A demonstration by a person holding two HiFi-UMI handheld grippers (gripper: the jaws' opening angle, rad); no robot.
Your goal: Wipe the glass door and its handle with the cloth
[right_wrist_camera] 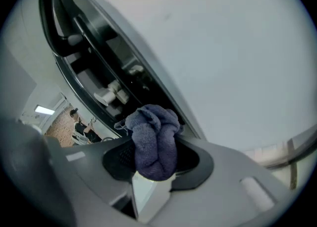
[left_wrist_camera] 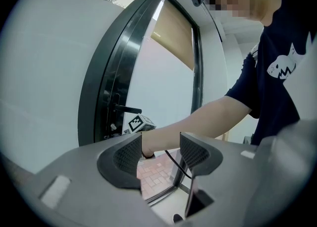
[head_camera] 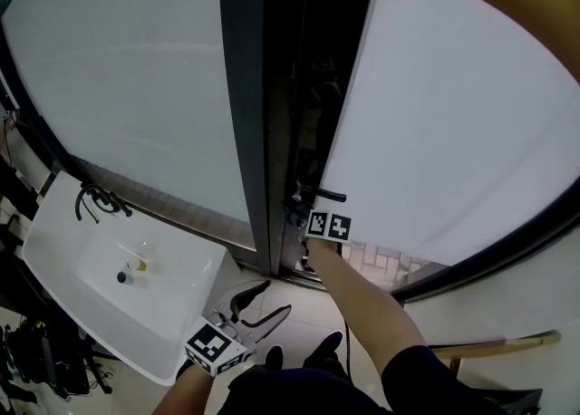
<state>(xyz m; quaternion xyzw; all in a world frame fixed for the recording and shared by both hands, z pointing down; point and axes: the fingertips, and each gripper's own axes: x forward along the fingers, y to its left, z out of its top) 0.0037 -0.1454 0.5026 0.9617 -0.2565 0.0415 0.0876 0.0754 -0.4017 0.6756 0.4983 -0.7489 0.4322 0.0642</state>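
Note:
The frosted glass door (head_camera: 453, 114) stands ajar in its dark frame (head_camera: 245, 114), and its black lever handle (head_camera: 326, 195) sticks out at the door's edge. My right gripper (head_camera: 299, 217) is just below that handle, shut on a bunched blue-purple cloth (right_wrist_camera: 151, 137) that is held up against the door edge by the lock hardware (right_wrist_camera: 111, 92). The left gripper (head_camera: 265, 307) hangs low near my body, open and empty. In the left gripper view its fingers (left_wrist_camera: 126, 156) frame the outstretched arm, the right gripper's marker cube (left_wrist_camera: 138, 122) and the handle (left_wrist_camera: 126, 109).
A white washbasin (head_camera: 63, 250) with a black tap (head_camera: 95, 202) stands at the lower left, under a fixed frosted pane (head_camera: 118, 69). A wooden pole (head_camera: 494, 346) lies at the lower right. Tiled floor (head_camera: 381, 264) shows beyond the door's foot.

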